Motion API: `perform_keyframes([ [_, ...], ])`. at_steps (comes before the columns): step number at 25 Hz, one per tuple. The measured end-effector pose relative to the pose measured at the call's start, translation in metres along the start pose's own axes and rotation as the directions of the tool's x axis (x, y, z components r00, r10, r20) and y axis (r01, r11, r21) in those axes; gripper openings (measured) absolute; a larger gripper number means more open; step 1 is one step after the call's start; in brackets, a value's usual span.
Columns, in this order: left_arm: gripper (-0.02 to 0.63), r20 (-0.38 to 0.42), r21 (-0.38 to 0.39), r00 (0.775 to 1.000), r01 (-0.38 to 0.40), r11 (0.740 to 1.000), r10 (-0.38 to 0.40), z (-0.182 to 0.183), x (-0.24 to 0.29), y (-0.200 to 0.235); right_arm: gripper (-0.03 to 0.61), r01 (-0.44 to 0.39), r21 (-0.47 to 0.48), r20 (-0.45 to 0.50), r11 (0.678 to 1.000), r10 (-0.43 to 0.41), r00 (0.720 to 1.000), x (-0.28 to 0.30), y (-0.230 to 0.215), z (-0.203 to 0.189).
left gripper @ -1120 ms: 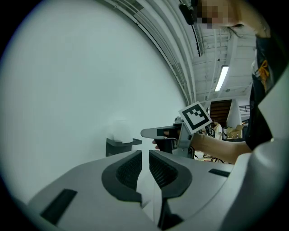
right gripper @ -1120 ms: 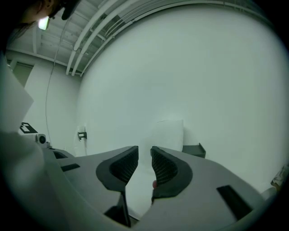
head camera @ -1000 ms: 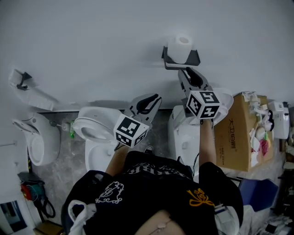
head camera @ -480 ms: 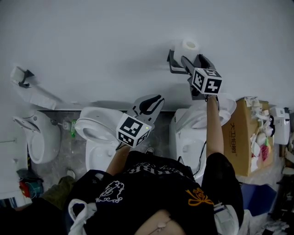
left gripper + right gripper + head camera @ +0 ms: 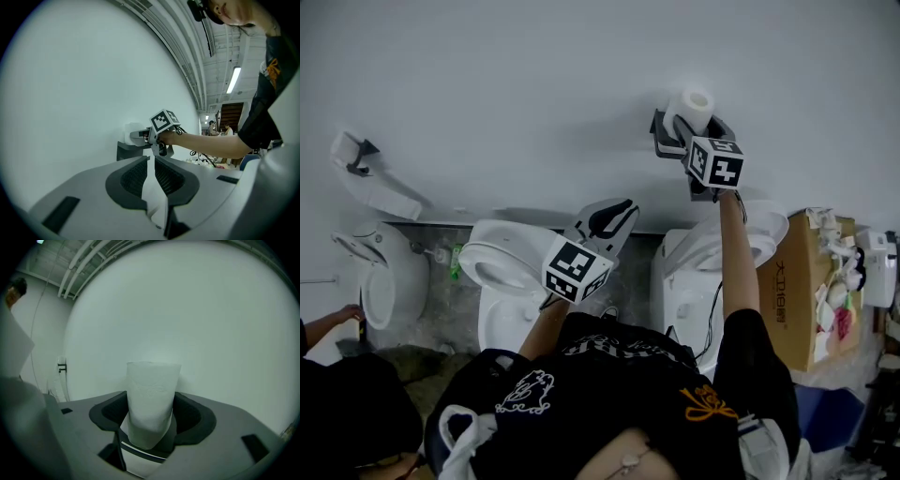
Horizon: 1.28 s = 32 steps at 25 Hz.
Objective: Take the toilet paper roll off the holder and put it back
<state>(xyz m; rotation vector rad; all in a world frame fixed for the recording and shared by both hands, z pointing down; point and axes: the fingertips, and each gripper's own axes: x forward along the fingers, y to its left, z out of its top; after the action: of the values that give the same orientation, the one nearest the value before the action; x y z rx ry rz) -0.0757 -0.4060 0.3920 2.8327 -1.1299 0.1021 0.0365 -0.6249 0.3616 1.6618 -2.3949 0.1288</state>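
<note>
Nearest the person, the left gripper (image 5: 626,204) hangs level in front of the chest, over the toilet (image 5: 497,267) below. Its jaws are drawn together to a thin slit with nothing in them, and it plays no part for now.

Further out, the right arm is stretched almost straight toward the wall (image 5: 506,84), and the right gripper (image 5: 698,131) tips slightly down at its end. Its jaws stand wide and have just been easing inward. The toilet paper roll (image 5: 694,105) stands between them, and in the right gripper view its sides fill the gap with no space showing, so the pads seem to rest against the paper.

At the wall, the roll stands upright on the dark holder (image 5: 662,142), its core pointing up.

By my reading the task is barely begun. The grasp is only now being made, and the roll has not been lifted off. The lift clear of the holder and the return to it are both left to do.
</note>
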Motion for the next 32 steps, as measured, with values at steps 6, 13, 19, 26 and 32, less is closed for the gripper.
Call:
perform_keyframes([
  [6,0.046,0.002,-0.021,1.0,-0.01,1.0,0.01,-0.002,-0.004,0.005,0.301,-0.03,0.048,0.001,0.998,0.03,1.0,-0.008,0.002,0.004],
  [13,0.046,-0.005,-0.043,1.0,-0.002,0.999,0.001,-0.011,-0.006,0.008,0.301,-0.047,0.062,0.052,0.997,0.044,0.998,-0.039,0.008,0.019],
  [19,0.046,-0.017,-0.061,1.0,0.011,0.998,-0.012,-0.02,-0.008,-0.004,0.301,-0.082,0.053,0.073,0.995,0.078,0.994,-0.081,0.024,0.014],
  [26,0.046,-0.018,-0.052,1.0,0.005,0.999,-0.006,-0.019,-0.014,-0.032,0.301,-0.11,0.073,0.11,0.991,0.102,0.989,-0.143,0.028,0.008],
  [32,0.046,-0.022,-0.055,0.999,-0.027,0.998,0.026,-0.018,-0.027,-0.07,0.301,-0.134,0.089,0.102,0.987,0.125,0.987,-0.204,0.033,-0.017],
])
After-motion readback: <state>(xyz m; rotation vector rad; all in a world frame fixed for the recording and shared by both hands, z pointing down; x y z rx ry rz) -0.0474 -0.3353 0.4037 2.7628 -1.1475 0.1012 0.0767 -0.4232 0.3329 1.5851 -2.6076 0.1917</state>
